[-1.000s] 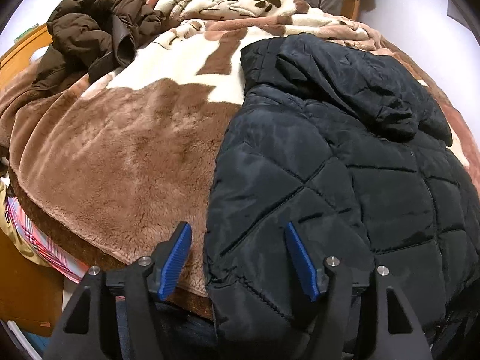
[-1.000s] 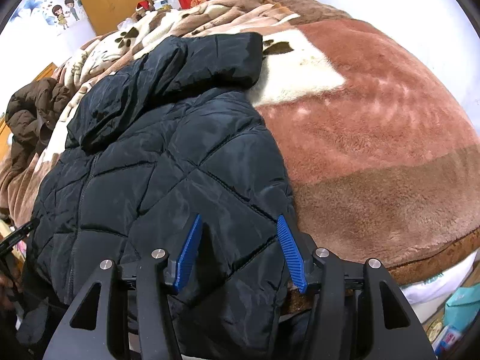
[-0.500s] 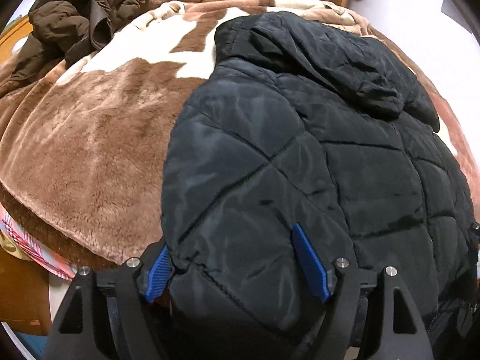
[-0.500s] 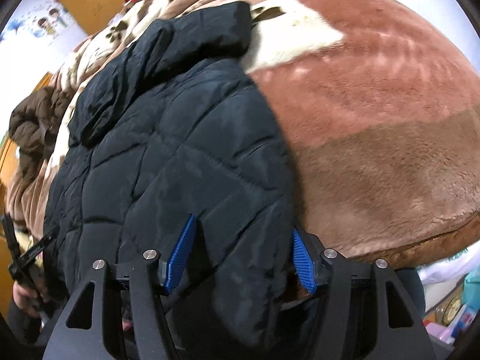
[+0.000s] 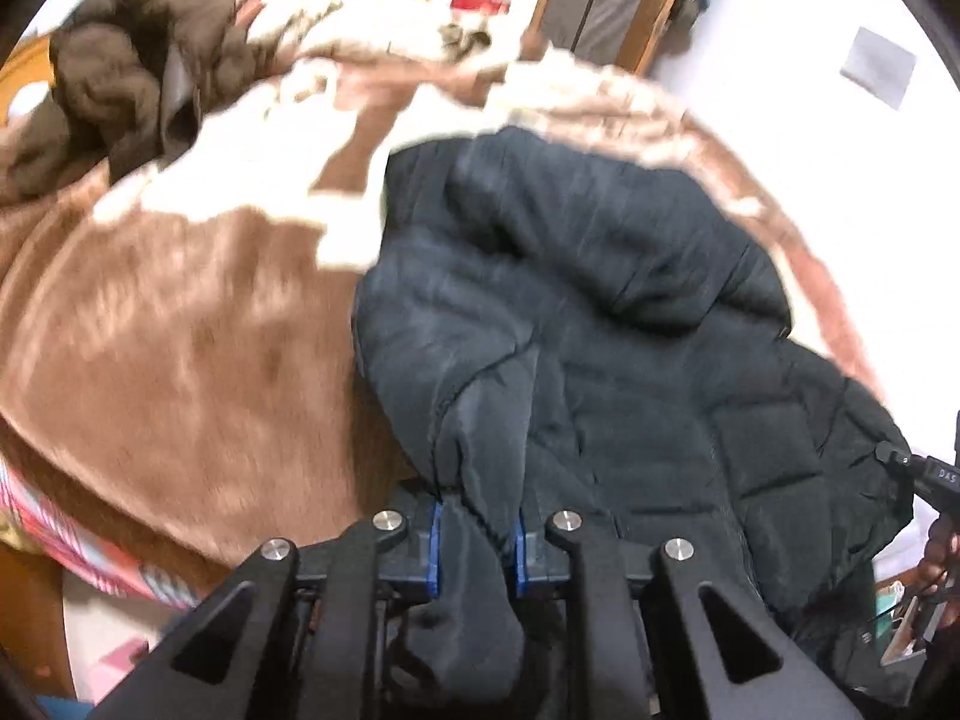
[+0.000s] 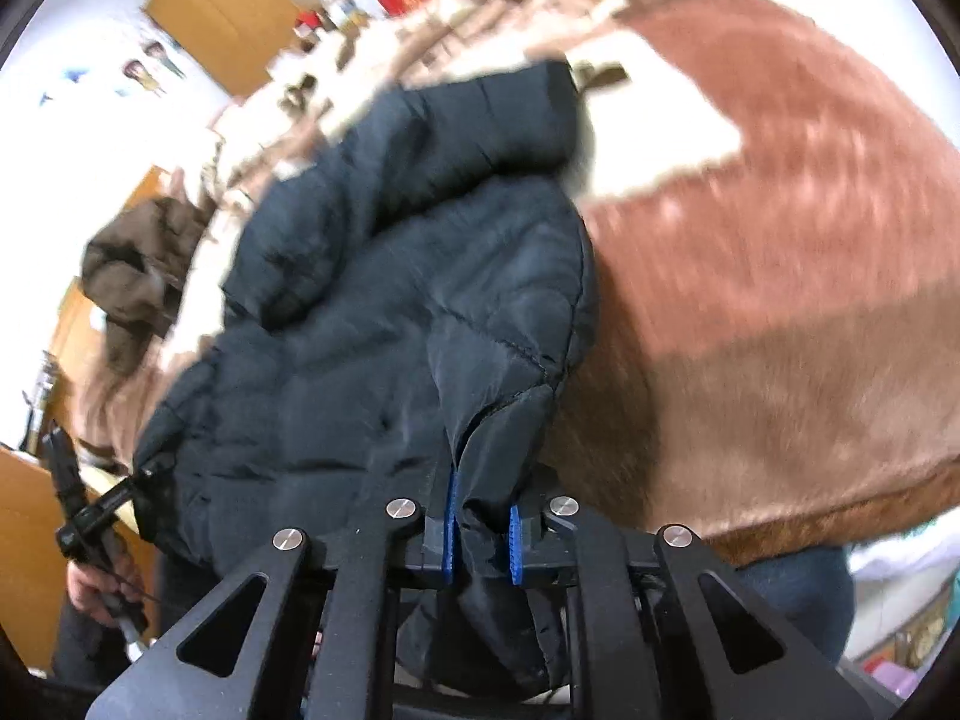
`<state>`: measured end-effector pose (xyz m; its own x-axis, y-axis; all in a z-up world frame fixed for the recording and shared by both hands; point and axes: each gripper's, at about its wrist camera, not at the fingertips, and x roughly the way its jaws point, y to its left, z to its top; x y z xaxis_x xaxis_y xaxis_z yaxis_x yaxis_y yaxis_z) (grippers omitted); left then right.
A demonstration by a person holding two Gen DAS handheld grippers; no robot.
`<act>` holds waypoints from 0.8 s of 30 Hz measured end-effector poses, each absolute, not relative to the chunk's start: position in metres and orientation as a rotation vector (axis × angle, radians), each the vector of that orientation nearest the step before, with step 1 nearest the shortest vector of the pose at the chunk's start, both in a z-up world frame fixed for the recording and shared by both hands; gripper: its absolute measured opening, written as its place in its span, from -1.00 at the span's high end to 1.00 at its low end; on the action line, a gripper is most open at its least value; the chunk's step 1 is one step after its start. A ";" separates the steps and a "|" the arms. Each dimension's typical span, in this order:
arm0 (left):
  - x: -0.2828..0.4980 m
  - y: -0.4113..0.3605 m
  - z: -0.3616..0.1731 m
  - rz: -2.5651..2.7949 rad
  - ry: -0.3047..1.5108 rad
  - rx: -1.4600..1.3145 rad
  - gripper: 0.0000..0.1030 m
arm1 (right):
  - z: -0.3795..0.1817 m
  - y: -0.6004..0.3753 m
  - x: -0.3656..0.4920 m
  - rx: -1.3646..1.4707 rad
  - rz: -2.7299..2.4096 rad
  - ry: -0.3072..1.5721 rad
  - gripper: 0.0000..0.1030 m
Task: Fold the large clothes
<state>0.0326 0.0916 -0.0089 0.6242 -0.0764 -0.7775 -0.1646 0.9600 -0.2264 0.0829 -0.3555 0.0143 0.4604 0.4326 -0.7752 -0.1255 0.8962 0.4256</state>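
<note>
The left tongs [image 5: 477, 543] were pinching the hem of the black quilted jacket [image 5: 600, 324] at its left bottom corner, the blue pads [image 5: 436, 546] pressed into a bunched fold. The right tongs [image 6: 483, 543] were clamped on the jacket's [image 6: 408, 276] right bottom corner the same way. The jacket lay on the bed's brown-and-cream plush blanket [image 5: 168, 324], its hem lifted at the near edge and its hood toward the far end. A brown coat [image 5: 132, 84] sat heaped near the bed's far left corner, well apart from the jacket. Both views were blurred.
</note>
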 end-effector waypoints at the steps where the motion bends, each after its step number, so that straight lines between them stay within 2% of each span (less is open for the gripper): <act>1: 0.031 0.093 0.003 0.047 0.871 -0.287 0.68 | 0.026 -0.357 0.081 0.327 0.361 1.014 0.77; 6: 0.006 0.101 0.032 0.014 0.805 -0.319 0.68 | 0.050 -0.363 0.058 0.326 0.398 0.972 0.78; 14: -0.036 0.103 0.012 -0.007 0.865 -0.434 0.68 | 0.033 -0.380 0.026 0.421 0.392 1.036 0.78; 24: 0.034 0.124 0.069 -0.023 0.722 -0.498 0.67 | 0.091 -0.376 0.098 0.481 0.458 0.859 0.77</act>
<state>0.0335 0.1244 0.0687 0.7555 -0.1891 -0.6273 -0.1482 0.8833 -0.4448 0.0981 -0.3755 0.0907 0.5705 0.5604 -0.6003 -0.1862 0.8002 0.5700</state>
